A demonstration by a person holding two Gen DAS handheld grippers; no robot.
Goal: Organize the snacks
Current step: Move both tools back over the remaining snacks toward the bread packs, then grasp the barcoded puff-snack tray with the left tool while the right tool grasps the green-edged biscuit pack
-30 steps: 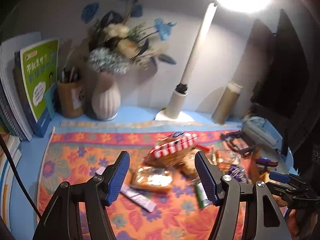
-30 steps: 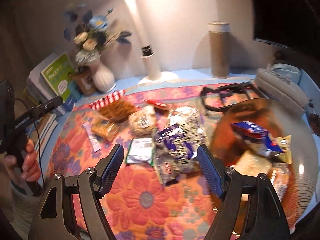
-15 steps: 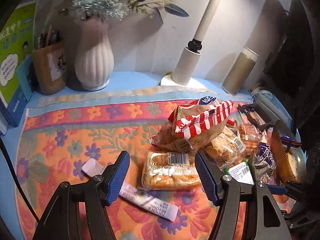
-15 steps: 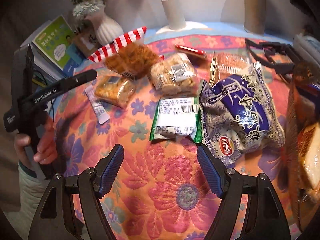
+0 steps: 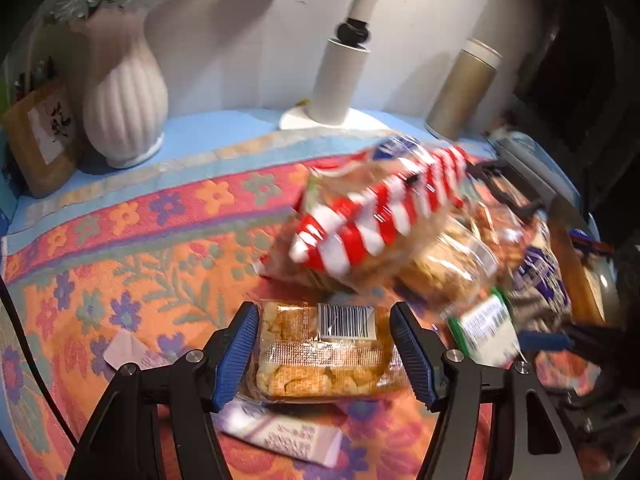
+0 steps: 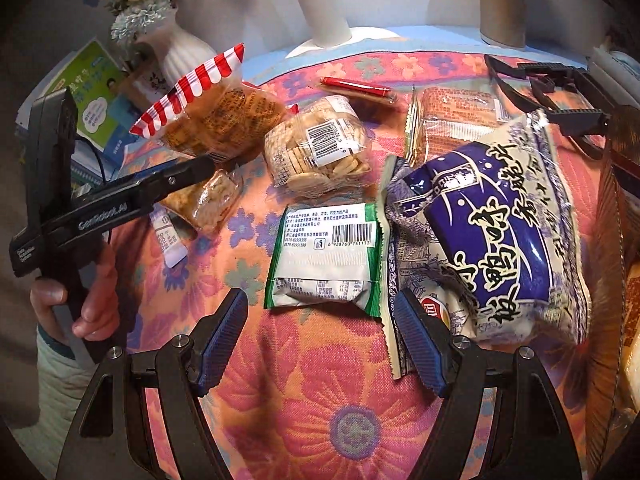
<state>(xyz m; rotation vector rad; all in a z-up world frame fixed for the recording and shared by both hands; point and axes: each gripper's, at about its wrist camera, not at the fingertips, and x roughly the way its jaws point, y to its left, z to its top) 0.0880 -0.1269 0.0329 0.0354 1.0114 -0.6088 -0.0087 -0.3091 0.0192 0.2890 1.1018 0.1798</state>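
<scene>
Blue ribbed pads line my left gripper (image 5: 324, 354), whose jaws stand apart on either side of a clear pack of golden pastry (image 5: 326, 354) with a barcode label; I cannot see either pad pressing the wrapper. Just below that gripper's left finger lies a pale lilac sachet (image 5: 280, 432), partly under the pastry pack. Ahead of it and a little right, a red-and-white striped bag of crackers (image 5: 376, 216) sits tilted on the floral cloth (image 5: 132, 248).

My right gripper (image 6: 322, 346) also has its jaws spread, with nothing between them but cloth. Far to its left, a hand (image 6: 86, 300) holds the other gripper's handle. Directly ahead, just beyond the fingertips, lies a green-edged white packet (image 6: 326, 256), barcode side up. Touching the right finger is a large blue-and-white crinkled bag (image 6: 492, 236). Farther ahead rests a clear bag of small biscuits (image 6: 316, 144).
</scene>
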